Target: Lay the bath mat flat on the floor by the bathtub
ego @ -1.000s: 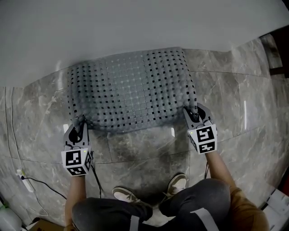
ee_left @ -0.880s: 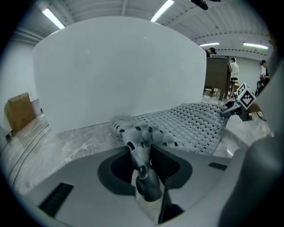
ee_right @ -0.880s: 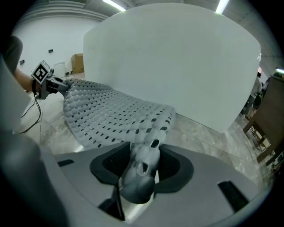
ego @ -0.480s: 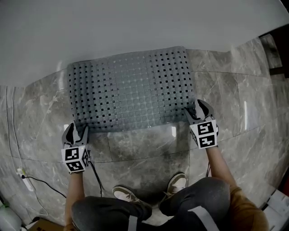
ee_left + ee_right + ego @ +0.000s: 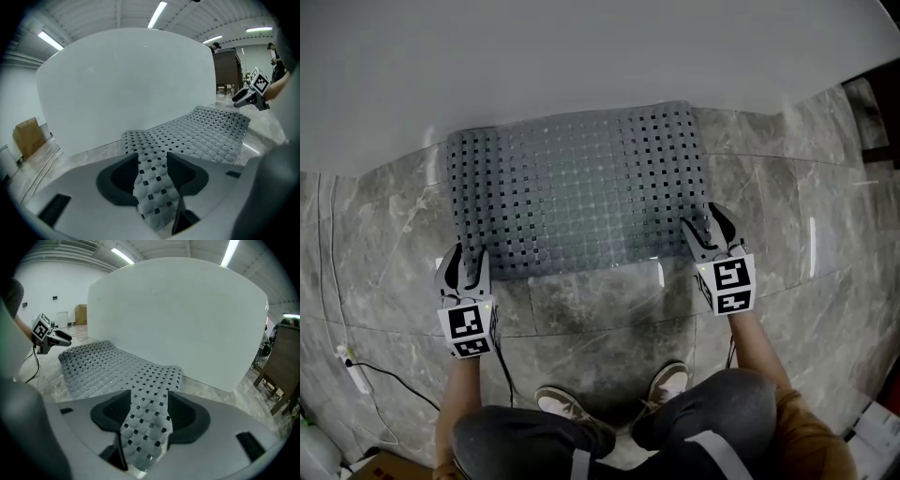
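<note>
A grey bath mat [image 5: 577, 192] is lying flat on the marble-tile floor [image 5: 600, 314], its far edge running along the smooth white outer wall of the bathtub [image 5: 581, 66]; the tub's inside is out of view. The mat is a rubbery rectangle covered in rounded bumps and rows of small square holes.

A crouching person is reaching both arms forward and down toward its near edge, the left gripper [image 5: 467, 258] at the near-left corner and the right gripper [image 5: 701, 223] at the near-right corner. Both are pointing down at the floor.

The right gripper's jaws have just been opening and are standing wide, a strip of mat showing in the gap with neither pad pressing on it. The left gripper's jaws, having swung apart, have just been narrowing slightly, yet they too are gaping loose over the mat's corner.

The person's shoes [image 5: 567, 405] are planted on the tiles below the mat.
</note>
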Motion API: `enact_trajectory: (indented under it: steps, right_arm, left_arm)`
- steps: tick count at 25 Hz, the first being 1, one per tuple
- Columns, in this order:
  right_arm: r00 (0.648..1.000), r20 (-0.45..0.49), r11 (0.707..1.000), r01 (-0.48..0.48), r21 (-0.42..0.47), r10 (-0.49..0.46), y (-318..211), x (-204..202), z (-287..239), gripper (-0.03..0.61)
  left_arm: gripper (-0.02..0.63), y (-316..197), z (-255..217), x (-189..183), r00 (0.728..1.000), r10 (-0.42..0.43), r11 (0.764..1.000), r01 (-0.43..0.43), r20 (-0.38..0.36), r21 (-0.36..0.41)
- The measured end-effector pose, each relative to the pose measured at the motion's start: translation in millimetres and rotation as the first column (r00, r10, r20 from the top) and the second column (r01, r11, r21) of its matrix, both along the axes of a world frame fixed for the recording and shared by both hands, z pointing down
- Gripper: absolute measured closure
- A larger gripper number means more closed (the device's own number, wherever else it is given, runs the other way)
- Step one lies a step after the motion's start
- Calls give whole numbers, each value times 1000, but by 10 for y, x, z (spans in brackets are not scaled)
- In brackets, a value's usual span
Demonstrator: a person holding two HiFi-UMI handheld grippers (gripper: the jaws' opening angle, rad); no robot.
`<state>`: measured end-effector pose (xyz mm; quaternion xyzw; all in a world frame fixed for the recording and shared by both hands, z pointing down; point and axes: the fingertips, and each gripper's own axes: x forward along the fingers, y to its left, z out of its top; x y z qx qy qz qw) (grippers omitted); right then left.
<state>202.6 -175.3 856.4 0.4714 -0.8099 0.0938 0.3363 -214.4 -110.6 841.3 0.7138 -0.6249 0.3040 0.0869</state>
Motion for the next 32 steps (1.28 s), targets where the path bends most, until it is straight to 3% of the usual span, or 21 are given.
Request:
enact_trajectory:
  steps: [4,8,11,18,21,24,27,32]
  right_arm:
    - [1000,23,1000,2,28,-3,-42,-79,-126,363]
    - [1000,23,997,9,79,-11,-93,-147,-259,486]
    - [1000,11,995,21,102,-22,-99,-209,-346,574]
    - [999,14,992,47,116,-49,-146,-358,-483,574]
    - [997,-17,984,78,158,-76,-218,-437,-660,574]
    - [994,-19,975,114,189,-112,-160,-532,-934,575]
    - [988,2,965,148,218,-152,-120,-619,-1255,575]
    - [988,22,973,149,179,-155,-1,-616,-1672,575]
  left_arm:
    - [514,-96,-163,63,1000,-5,999,5,0,39]
    - [593,-135,-218,98,1000,12,998,-13,2,68]
    - [609,-125,-254,120,1000,19,997,-18,-6,80]
    - [609,-169,-241,121,1000,24,998,-25,6,60]
    - [609,-252,-391,137,1000,-1,995,1,1,96]
    - [609,-175,-622,364,999,38,991,-42,32,131]
    - [609,-99,-786,646,992,121,986,-123,26,109]
    - [609,55,-1213,827,993,114,990,-111,-28,89]
